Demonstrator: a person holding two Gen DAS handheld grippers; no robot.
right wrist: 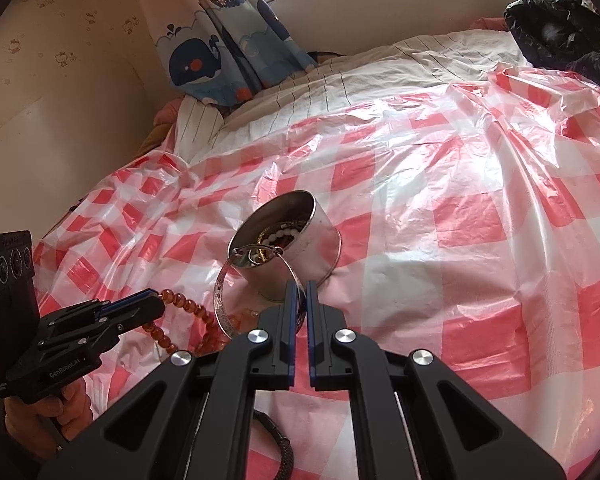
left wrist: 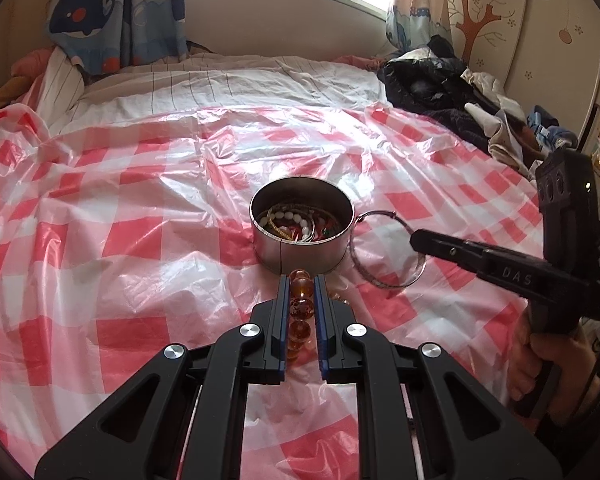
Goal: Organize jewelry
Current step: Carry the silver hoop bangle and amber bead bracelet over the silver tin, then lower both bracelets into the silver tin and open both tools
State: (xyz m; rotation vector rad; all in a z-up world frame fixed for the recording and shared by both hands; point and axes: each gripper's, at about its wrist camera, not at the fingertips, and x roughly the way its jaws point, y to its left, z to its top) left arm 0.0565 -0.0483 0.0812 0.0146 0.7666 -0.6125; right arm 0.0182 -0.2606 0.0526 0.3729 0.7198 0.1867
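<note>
A round metal tin (left wrist: 300, 257) (right wrist: 321, 236) stands on the checked sheet, with bead strings and chains inside. Just short of it in the left wrist view, my left gripper (left wrist: 302, 279) is shut on a strand of amber beads (left wrist: 301, 306). In the right wrist view the left gripper (right wrist: 158, 303) enters from the left, and the amber beads (right wrist: 184, 307) trail down onto the sheet. My right gripper (right wrist: 300, 285) (left wrist: 414, 242) is shut on a silver bangle (right wrist: 219, 294) (left wrist: 380, 285) that leans against the tin's side.
A red-and-white checked plastic sheet (left wrist: 140, 200) (right wrist: 460, 208) covers the bed. Dark clothes (left wrist: 440, 84) (right wrist: 560, 28) are piled at the far right. A black braided cord (right wrist: 281, 442) lies under my right gripper. A hand (left wrist: 548, 364) (right wrist: 72, 412) holds each gripper's handle.
</note>
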